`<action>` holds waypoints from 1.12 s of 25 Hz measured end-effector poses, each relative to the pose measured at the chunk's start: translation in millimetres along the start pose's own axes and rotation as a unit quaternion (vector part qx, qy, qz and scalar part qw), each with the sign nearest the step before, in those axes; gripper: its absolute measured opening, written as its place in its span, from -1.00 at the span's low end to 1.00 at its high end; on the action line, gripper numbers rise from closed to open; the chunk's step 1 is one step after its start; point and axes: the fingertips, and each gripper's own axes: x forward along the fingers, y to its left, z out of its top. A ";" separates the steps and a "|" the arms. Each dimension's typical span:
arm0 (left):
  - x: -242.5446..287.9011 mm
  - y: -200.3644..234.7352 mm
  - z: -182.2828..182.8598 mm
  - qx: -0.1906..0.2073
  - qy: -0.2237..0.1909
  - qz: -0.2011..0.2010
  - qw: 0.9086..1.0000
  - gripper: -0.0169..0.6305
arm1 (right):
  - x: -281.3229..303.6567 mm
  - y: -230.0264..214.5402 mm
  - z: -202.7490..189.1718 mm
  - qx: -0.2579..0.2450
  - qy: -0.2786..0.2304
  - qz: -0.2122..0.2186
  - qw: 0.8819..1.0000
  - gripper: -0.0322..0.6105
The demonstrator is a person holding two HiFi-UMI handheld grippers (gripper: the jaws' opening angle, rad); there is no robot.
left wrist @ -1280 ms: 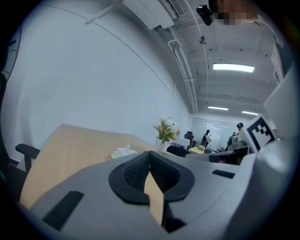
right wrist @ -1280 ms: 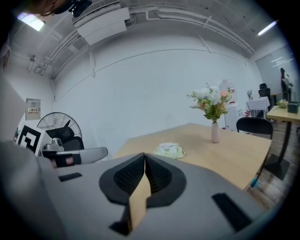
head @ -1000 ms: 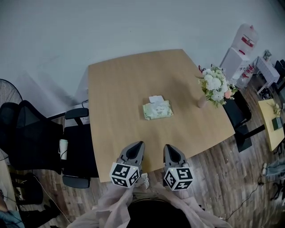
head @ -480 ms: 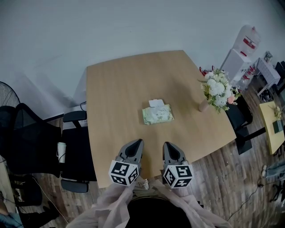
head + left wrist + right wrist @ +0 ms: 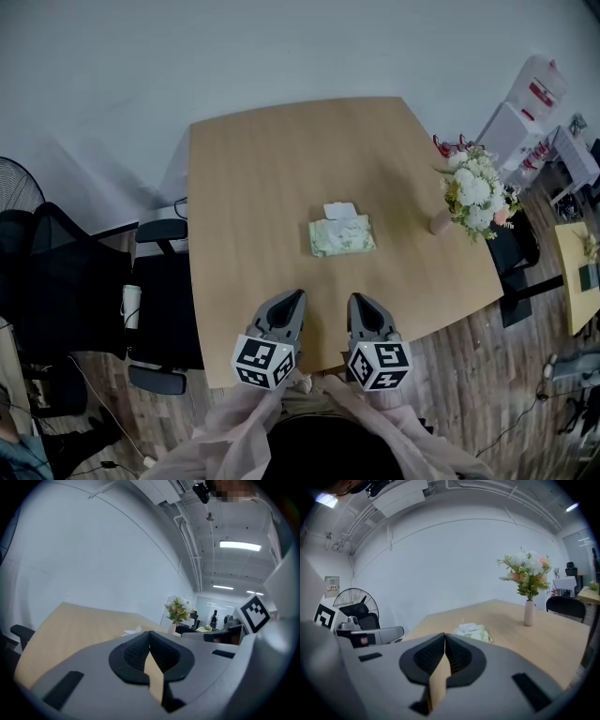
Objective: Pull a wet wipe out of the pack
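Note:
A pale green wet wipe pack [image 5: 341,235] lies flat near the middle of the wooden table [image 5: 253,187], with a white wipe [image 5: 339,210] sticking out at its far edge. The pack [image 5: 472,631] also shows in the right gripper view, just past the jaws. My left gripper [image 5: 293,296] and right gripper [image 5: 358,300] hover side by side over the table's near edge, well short of the pack. Both are shut with nothing between the jaws. In the left gripper view [image 5: 150,634] only the white wipe [image 5: 133,630] peeks above the jaws.
A vase of white and pink flowers [image 5: 476,194] stands near the table's right edge. A black office chair [image 5: 159,309] sits at the table's left side, with a fan [image 5: 17,185] behind it. More furniture stands at the far right.
Both grippers stayed shut near the table's front edge. The view shifted slightly, so the pack and vase sit a little farther right and lower in the picture.

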 end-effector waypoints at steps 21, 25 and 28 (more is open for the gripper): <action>72.1 10.1 -5.2 -0.037 0.019 0.055 0.998 -0.91 | 66.5 -61.9 28.8 -0.042 0.045 0.032 0.998 -0.86; 83.9 16.1 -7.6 -0.041 0.025 0.066 0.997 -0.91 | 81.1 -72.0 30.7 -0.043 0.052 0.040 0.997 -0.85; 92.1 22.7 -8.7 -0.042 0.030 0.074 0.996 -0.91 | 92.6 -76.7 34.1 -0.044 0.055 0.048 0.996 -0.85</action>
